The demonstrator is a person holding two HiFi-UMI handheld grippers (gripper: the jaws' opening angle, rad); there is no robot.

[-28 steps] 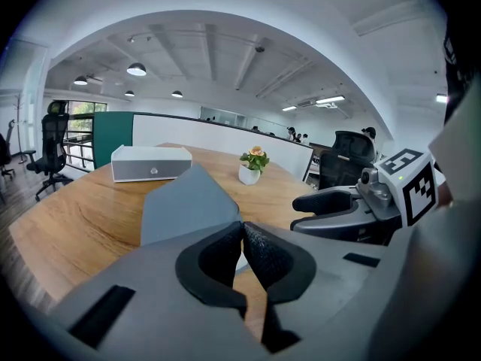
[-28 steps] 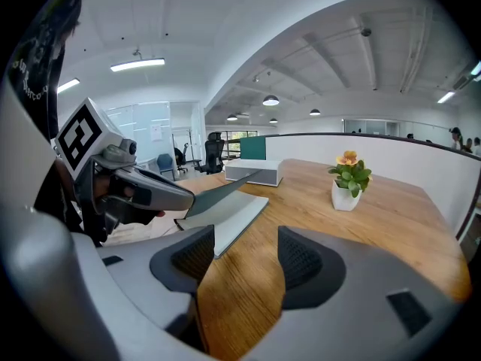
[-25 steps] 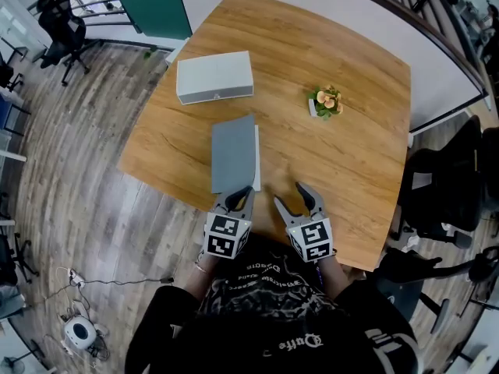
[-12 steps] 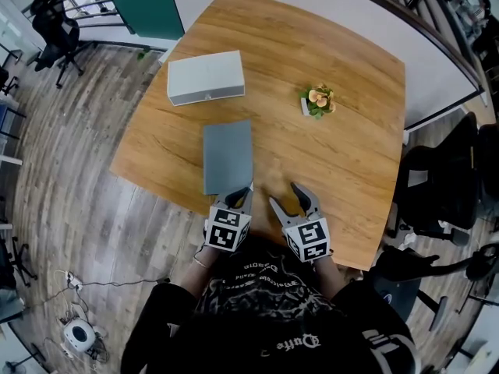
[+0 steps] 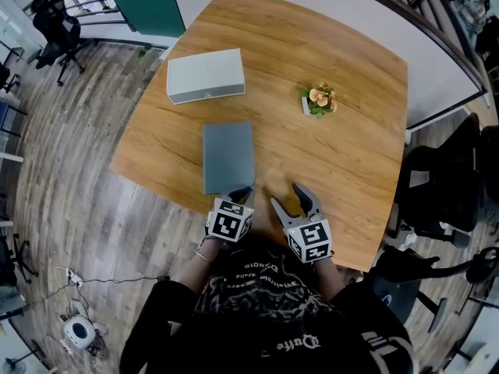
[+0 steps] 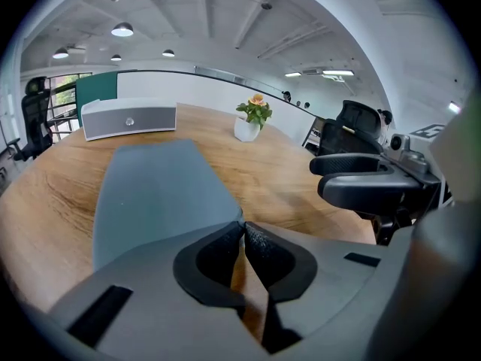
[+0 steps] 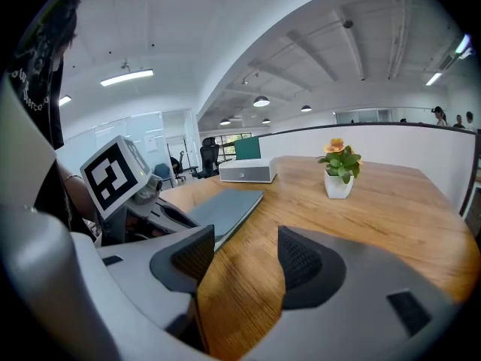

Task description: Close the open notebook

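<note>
The notebook (image 5: 228, 157) lies flat on the table (image 5: 351, 170) with its grey cover up, near the edge closest to me, so I judge the closing is all but done. My left gripper (image 5: 243, 193) has its jaws pressed together with nothing between them. Its tips sit at the near right corner of the cover, though I cannot tell whether they actually touch it. My right gripper (image 5: 295, 197) hangs just beside it over bare wood, jaws spread and empty. To finish well, I would use the closed left tips as a blunt pad and press lightly along the cover's free edge so the pages settle. I would push straight down rather than forward, because the book is close to the table edge and a sideways shove could skid it. The right gripper could steady the long side if the book starts to slide. Then I would lift the left one straight up so the cover is not dragged open. Farther back stands a white box (image 5: 205, 75), closed, so its contents are hidden from me. Well to its right, a small white pot (image 5: 312, 107) holds a green plant with orange flowers (image 5: 321, 96).
</note>
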